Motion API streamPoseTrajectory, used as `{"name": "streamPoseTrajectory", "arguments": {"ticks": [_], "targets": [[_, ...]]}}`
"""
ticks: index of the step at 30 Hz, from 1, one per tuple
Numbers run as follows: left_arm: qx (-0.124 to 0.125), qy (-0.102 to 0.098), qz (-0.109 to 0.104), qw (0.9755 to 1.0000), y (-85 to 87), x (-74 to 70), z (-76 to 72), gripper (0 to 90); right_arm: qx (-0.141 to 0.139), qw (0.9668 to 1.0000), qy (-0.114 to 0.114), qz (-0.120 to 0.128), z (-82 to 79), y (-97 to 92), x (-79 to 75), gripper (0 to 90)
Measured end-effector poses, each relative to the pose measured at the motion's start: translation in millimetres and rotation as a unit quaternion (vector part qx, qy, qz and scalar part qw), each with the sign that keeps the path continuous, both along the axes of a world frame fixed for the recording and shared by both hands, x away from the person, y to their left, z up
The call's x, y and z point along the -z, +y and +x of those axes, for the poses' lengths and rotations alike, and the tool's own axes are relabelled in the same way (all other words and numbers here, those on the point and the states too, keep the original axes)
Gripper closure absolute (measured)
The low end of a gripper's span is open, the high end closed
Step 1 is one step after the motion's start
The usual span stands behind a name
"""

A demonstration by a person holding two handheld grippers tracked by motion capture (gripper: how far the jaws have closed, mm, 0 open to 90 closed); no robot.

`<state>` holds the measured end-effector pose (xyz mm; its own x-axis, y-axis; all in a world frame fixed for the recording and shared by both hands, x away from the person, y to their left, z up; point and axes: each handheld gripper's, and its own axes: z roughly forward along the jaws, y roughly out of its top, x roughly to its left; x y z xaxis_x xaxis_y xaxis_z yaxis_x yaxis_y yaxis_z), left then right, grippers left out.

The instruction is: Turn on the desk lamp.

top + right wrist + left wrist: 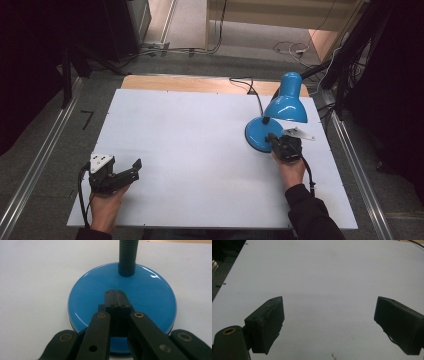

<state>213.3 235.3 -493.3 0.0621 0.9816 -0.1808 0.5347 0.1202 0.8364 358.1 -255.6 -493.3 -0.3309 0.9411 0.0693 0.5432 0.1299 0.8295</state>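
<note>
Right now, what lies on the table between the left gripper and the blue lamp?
Nothing: the high view shows bare white table between the left gripper and the blue lamp.

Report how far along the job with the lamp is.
Done: the right tool has reached the lamp, its jaws shut together over the blue base, near the neck. In hand: it looks like a press on the base; whether a switch lies there is unclear. Left: the left tool sits open over bare table, idle.
</note>
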Motion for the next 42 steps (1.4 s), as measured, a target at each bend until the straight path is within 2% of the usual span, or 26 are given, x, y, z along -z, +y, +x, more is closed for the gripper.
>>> {"name": "streamPoseTrajectory", "arguments": {"ticks": [9,22,42], "targets": [[0.001,-0.004,-0.001,1.0000,0.9,-0.6,-1.0,9.8,-0.001,1.0000,0.003,-0.009,1.9,2.9,2.5,87.9],[0.005,-0.003,0.001,1.0000,-1.3,-0.8,-0.6,9.8,-0.002,1.0000,0.008,-0.005,1.2,2.6,3.3,87.9],[0.008,0.004,-0.003,1.0000,-2.1,1.2,0.2,9.8,0.003,0.9997,0.004,-0.023,-1.7,6.7,3.8,88.0]]}}
